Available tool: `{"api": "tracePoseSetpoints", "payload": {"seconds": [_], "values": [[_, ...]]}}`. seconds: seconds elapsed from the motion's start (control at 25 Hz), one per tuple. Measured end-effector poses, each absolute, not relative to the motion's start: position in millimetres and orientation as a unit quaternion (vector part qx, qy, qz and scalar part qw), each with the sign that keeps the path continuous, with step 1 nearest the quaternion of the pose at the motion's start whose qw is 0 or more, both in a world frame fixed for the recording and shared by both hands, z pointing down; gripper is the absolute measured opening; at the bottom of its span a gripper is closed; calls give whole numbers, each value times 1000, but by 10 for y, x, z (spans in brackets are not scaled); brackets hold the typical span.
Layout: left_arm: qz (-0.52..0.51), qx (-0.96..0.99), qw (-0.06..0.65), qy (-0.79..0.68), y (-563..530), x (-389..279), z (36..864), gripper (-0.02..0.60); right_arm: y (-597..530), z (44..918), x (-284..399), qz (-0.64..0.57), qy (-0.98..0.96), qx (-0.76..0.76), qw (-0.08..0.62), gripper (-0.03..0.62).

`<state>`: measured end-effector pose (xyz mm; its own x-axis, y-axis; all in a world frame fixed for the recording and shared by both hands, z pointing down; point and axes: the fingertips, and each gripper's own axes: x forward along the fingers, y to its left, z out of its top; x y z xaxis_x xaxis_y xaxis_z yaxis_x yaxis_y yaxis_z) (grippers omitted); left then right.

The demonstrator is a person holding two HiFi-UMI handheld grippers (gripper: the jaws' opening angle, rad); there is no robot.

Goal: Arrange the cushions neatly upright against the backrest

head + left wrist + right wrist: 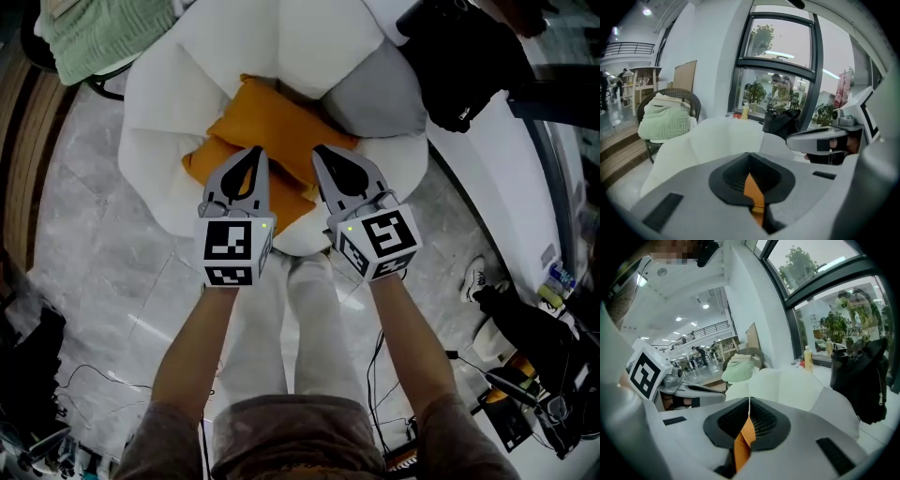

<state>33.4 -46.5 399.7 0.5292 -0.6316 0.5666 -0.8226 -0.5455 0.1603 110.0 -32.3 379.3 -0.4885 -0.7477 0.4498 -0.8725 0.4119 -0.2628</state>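
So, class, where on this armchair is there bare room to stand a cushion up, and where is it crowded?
Free: the white backrest behind the orange cushion, left of the grey cushion. The armrest beside the left gripper is bare too. Crowded: mid-seat, where the orange cushion lies under the left gripper and right gripper, jaws shut.

White armchair (155, 141) upper centre of frame, standing on grey marble floor (84, 253); orange cushions (272, 127) flat on seat, 1 grey cushion (380, 94) upper right.

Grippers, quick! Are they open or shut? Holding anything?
Left gripper: shut, holding nothing, above the orange cushion.
Right gripper: shut, holding nothing, above the same cushion.
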Motion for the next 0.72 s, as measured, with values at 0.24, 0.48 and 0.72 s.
{"api": "tracePoseSetpoints", "payload": {"seconds": [0.24,0.48,0.72], "values": [[246,831,232,-442,-650,241,4421,8,-571,4218,971,243,-843,445,178,23],[254,813,257,-456,-847,192,4871,97,-847,4840,901,274,-839,411,229,146],[299,777,307,-461,-826,206,5649,184,-996,5639,936,290,-824,376,309,170]]}}
